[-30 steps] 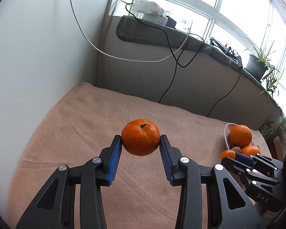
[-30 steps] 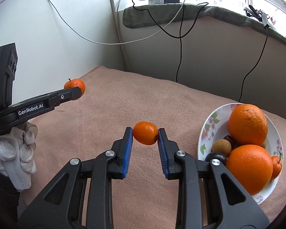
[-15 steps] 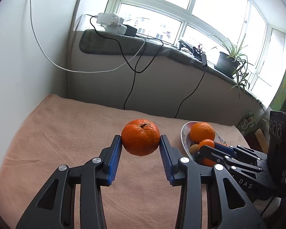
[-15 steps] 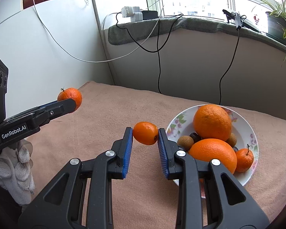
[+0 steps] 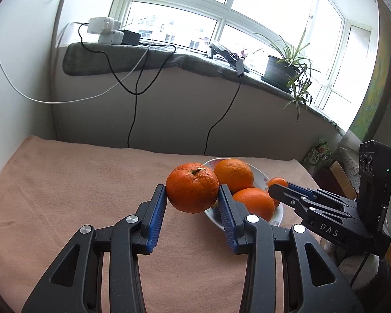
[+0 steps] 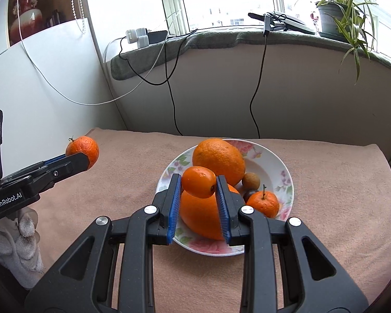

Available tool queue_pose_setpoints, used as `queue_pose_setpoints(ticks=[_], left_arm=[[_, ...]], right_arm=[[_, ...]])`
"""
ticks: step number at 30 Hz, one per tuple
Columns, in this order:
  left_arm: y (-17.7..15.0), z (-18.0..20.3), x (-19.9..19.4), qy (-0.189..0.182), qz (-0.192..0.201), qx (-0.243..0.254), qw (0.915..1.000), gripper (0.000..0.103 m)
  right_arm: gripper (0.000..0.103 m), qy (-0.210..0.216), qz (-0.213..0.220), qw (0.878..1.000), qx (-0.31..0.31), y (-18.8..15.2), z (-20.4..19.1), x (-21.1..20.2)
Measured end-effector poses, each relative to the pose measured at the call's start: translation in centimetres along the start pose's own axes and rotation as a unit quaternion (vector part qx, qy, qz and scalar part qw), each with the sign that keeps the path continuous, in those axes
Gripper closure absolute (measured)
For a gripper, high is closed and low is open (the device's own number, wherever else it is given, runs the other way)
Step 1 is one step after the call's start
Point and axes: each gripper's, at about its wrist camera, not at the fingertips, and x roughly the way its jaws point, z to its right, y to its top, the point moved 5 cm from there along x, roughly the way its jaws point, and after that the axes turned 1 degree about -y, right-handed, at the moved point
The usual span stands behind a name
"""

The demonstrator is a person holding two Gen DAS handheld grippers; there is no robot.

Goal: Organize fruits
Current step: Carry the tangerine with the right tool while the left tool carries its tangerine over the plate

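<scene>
My left tongs [image 5: 192,198] were clamped on a firm, light mandarin [image 5: 192,187], stem up, held across its middle above the tabletop [image 5: 65,182]. My right tongs [image 6: 198,191] pinched a small kumquat [image 6: 198,182], seemingly long axis crosswise, over the plate [image 6: 284,172]; squeeze gently.

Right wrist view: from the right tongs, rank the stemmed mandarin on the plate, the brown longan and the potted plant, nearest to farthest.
1. Stemmed mandarin, on the plate's near right, just beside the right tongs.
2. Brown longan, slightly farther back on the plate.
3. Potted plant, on the windowsill, far right.
</scene>
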Motion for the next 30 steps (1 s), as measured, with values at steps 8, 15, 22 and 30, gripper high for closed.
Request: queue_pose_setpoints(ticks=[8, 15, 22, 30], left_arm=[[-0.2, 3.4, 1.6, -0.023, -0.012, 0.02, 0.9995, 0.064], [-0.2, 5.9, 3.2, -0.039, -0.024, 0.036, 0.9983, 0.064], [-0.1, 7.9, 4.9, -0.053, -0.037, 0.048, 0.9967, 0.064], [-0.1, 9.7, 6.6, -0.063, -0.05, 0.061, 0.9949, 0.064]], right_arm=[[0.075, -0.013, 0.006, 1.0, 0.018, 0.5, 3.3, -0.2], [0.075, -0.017, 0.004, 0.999, 0.029, 0.8, 5.3, 0.5], [0.075, -0.011, -0.003, 0.999, 0.04, 1.1, 6.9, 1.9], [0.075, 0.001, -0.014, 0.999, 0.042, 1.4, 7.6, 3.6]])
